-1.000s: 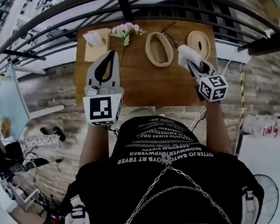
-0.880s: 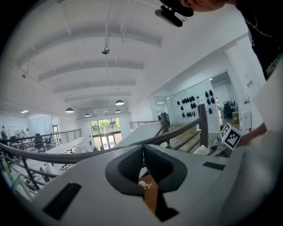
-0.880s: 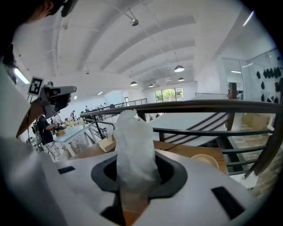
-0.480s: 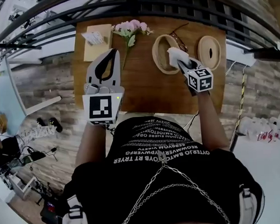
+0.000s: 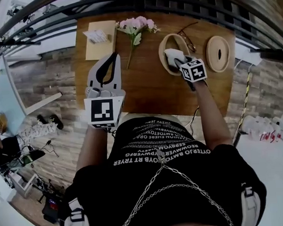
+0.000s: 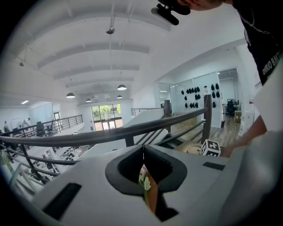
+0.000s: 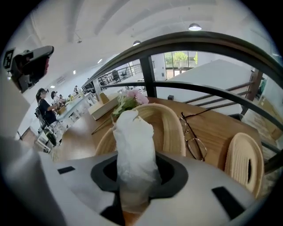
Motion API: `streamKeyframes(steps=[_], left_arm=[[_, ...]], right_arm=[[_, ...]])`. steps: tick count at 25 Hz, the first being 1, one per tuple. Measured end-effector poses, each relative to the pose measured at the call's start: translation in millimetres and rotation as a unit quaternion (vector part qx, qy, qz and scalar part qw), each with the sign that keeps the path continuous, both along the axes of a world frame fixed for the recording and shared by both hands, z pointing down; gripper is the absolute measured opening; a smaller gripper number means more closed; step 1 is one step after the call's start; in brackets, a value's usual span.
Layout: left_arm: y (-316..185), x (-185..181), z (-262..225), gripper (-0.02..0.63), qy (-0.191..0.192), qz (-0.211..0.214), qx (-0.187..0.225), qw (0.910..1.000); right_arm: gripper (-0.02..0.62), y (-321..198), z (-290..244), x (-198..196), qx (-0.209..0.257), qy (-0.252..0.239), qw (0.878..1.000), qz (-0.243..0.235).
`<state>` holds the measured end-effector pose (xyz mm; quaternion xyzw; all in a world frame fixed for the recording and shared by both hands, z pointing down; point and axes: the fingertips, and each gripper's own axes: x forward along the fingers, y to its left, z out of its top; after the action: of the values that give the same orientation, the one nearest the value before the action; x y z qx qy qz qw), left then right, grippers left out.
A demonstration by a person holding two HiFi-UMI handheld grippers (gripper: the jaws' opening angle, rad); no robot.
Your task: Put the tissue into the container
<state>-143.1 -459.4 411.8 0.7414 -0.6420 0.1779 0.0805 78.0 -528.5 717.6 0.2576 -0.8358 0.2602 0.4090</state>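
My right gripper [image 5: 177, 61] pinches the tissue [image 7: 132, 141] just over the container [image 7: 173, 132]; releasing it inside is left. My left gripper [image 5: 112, 59] is pressed together, empty.

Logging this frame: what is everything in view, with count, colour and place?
table: one, brown wood, under everything
container: one, pale wood, oval, open, right of middle
lid: one, pale wood, slotted, right of container
tissue: one, white, held over container
glasses: one pair, thin dark frame, between container and lid
flowers: one bunch, pink, far middle
tan box: one, far left corner, white item on top
railing: dark metal, beyond table
left hand-held gripper: one, white, jaws together, empty
right hand-held gripper: one, white, closed on tissue
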Motion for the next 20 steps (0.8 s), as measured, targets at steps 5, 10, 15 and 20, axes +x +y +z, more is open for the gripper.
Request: streamKeyframes(steps=[5, 10, 15, 20], left_arm=[[7.3, 10.0, -2.7, 0.029, 0.011, 0.006, 0.008, 0.9999], [29.5, 23.6, -20.0, 0.029, 0.012, 0.006, 0.03, 0.9995], [66.1, 37.3, -38.9, 0.029, 0.011, 0.004, 0.051, 0.9986], [104.7, 52.9, -67.5, 0.029, 0.007, 0.004, 0.083, 0.9965]], right_arm=[[0.303, 3.6, 0.7, -3.8, 0.014, 0.013, 1.0, -0.009], [0.311, 7.3, -43.9, 22.4, 0.095, 0.015, 0.995, 0.016], [0.106, 20.1, -126.8, 53.0, 0.216, -0.031, 0.975, 0.046], [0.015, 55.2, -221.6, 79.8, 0.307, -0.075, 0.946, 0.068]])
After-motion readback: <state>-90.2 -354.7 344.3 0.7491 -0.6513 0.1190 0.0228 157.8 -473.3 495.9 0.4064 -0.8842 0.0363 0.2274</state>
